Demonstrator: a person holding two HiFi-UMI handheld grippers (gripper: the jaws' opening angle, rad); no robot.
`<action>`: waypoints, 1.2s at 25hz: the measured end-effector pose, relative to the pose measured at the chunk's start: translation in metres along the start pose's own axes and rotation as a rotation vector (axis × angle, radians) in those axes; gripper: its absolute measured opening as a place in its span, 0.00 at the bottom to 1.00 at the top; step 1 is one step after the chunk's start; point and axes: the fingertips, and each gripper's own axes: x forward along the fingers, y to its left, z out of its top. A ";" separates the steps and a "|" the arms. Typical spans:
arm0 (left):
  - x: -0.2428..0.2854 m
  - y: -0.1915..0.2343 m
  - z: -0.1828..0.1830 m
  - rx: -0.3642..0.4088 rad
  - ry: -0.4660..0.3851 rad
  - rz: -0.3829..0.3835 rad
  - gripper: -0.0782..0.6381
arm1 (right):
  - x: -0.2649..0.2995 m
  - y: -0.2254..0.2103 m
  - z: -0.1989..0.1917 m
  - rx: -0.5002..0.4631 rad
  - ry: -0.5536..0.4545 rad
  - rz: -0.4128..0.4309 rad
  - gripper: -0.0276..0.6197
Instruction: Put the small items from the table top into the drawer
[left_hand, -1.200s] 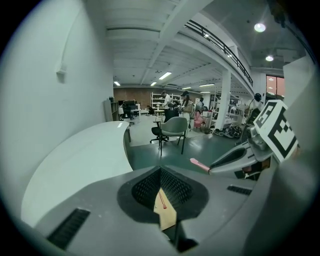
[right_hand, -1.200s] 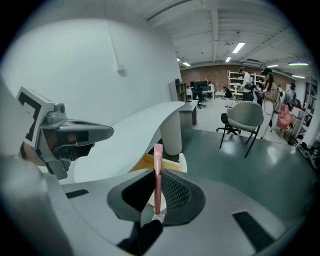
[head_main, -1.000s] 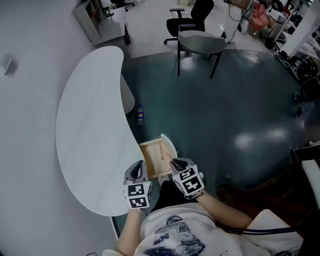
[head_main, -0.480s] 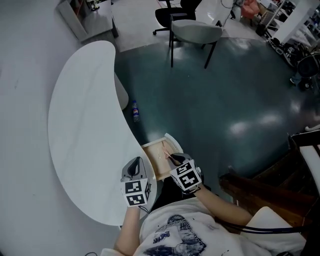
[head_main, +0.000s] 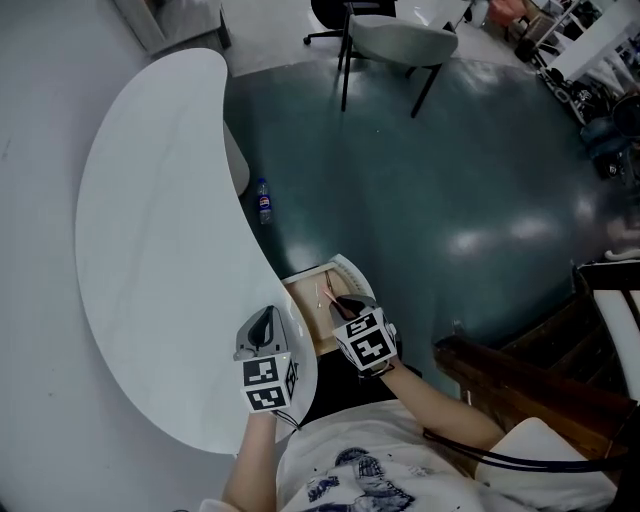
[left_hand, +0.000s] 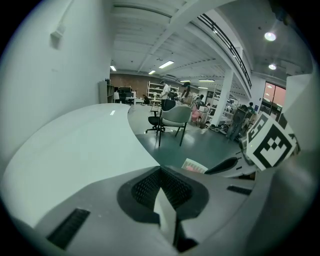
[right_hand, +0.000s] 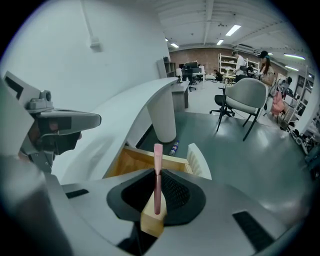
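Note:
The wooden drawer (head_main: 308, 305) stands pulled out from the white curved table (head_main: 150, 230), with thin items lying inside it. My right gripper (head_main: 345, 304) hangs over the drawer's near end, shut on a thin pink stick (right_hand: 158, 155) that points out past the jaws towards the drawer (right_hand: 127, 164). My left gripper (head_main: 262, 322) is over the table's edge just left of the drawer, its jaws shut with nothing between them (left_hand: 161, 192). The right gripper's dark finger (left_hand: 226, 164) shows at the right of the left gripper view.
A water bottle (head_main: 264, 200) lies on the dark floor near the table's white pedestal (right_hand: 163, 117). A grey chair (head_main: 400, 40) stands farther off. A dark wooden bench (head_main: 520, 380) is at my right. The drawer's white front (right_hand: 198, 160) faces the open floor.
Both grippers have sunk and moved a little forward. The right one stays shut on the pink stick over the drawer; the left one has come over the table's edge.

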 end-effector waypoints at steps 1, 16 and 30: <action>0.003 0.002 -0.002 0.005 0.002 0.003 0.14 | 0.007 -0.001 -0.003 0.009 0.008 0.000 0.13; 0.019 0.019 -0.022 -0.002 0.023 0.012 0.14 | 0.073 0.000 -0.029 0.071 0.092 0.060 0.13; 0.029 0.030 -0.026 0.030 0.038 0.064 0.14 | 0.121 0.010 -0.050 0.065 0.135 0.107 0.13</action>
